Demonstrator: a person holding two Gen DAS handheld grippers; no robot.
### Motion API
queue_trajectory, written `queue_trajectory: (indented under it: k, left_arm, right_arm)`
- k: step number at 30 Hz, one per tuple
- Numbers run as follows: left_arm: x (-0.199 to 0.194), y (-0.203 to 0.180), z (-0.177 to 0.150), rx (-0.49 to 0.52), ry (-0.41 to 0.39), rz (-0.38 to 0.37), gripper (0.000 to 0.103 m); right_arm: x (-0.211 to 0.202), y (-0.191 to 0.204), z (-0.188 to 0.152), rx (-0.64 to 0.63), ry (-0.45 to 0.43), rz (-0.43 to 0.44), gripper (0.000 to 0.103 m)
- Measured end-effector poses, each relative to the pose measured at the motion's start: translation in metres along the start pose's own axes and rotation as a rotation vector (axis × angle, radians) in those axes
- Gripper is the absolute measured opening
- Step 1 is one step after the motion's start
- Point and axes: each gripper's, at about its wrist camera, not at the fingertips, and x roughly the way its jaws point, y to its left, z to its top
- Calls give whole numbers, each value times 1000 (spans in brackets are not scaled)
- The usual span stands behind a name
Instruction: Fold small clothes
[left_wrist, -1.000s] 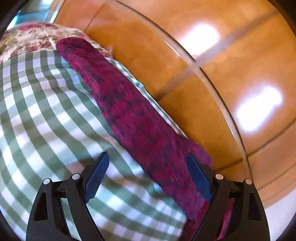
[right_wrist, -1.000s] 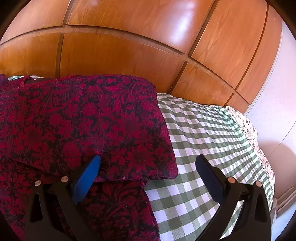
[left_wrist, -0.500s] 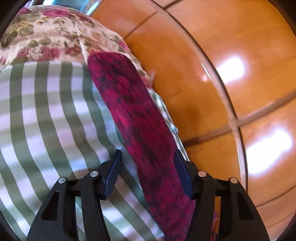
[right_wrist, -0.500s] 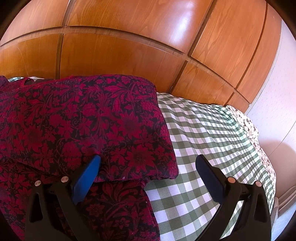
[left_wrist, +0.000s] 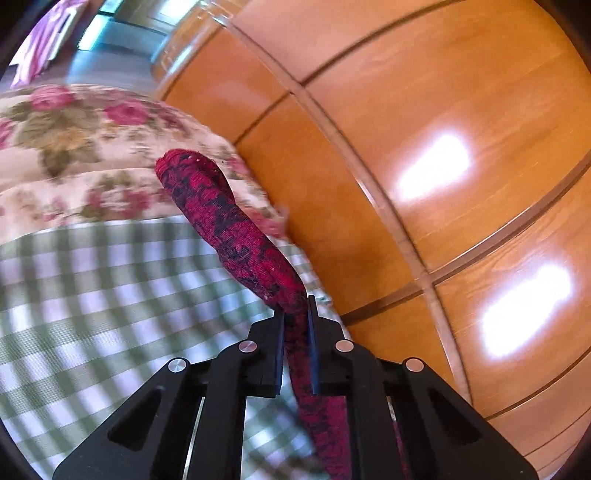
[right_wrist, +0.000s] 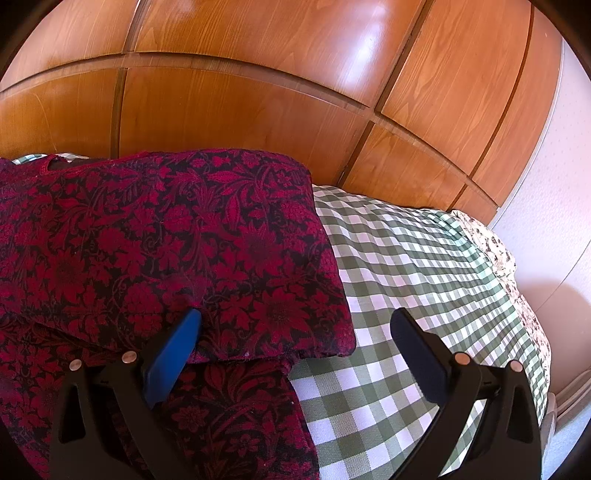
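The garment (right_wrist: 155, 251) lies on the bedcover (right_wrist: 424, 280), left side, wardrobe (right_wrist: 258, 85) behind it.

place: home bedroom | evidence: checked bedspread (right_wrist: 424, 266), floral pillow (left_wrist: 74, 147), wooden wardrobe doors (right_wrist: 240, 74)

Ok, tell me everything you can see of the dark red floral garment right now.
The dark red floral garment is soft woven-looking cloth with a black leaf-and-flower pattern. It lies on the green-and-white checked bedspread, one layer folded over another, its far edge near the wooden panelled wall. The left gripper is shut on one edge, seen as a narrow strip. The open right gripper has its blue-padded left finger over the fold.
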Motion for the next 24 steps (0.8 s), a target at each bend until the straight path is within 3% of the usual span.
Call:
queue_trajectory:
  k: [5,9,13,18,24]
  left_arm:
    - [-4,28,-17,-59,41,28,9]
    - [-18,3,-18,-30,-10,-20,9]
    - [-32,-46,-26,101,-52,-73,9]
    - [-50,-112,-67,345,-89,-140,9]
    - [-55,-172,-137,568,-6,-252,9]
  right_arm:
    - [0,0,0,2,0,2,101]
    - [0,1,1,3,-1,-3,101]
    - [0,2,1,4,-3,-6,101]
    - [0,2,1,5,-5,0,101]
    - [0,2,1,5,-6,-1,101]
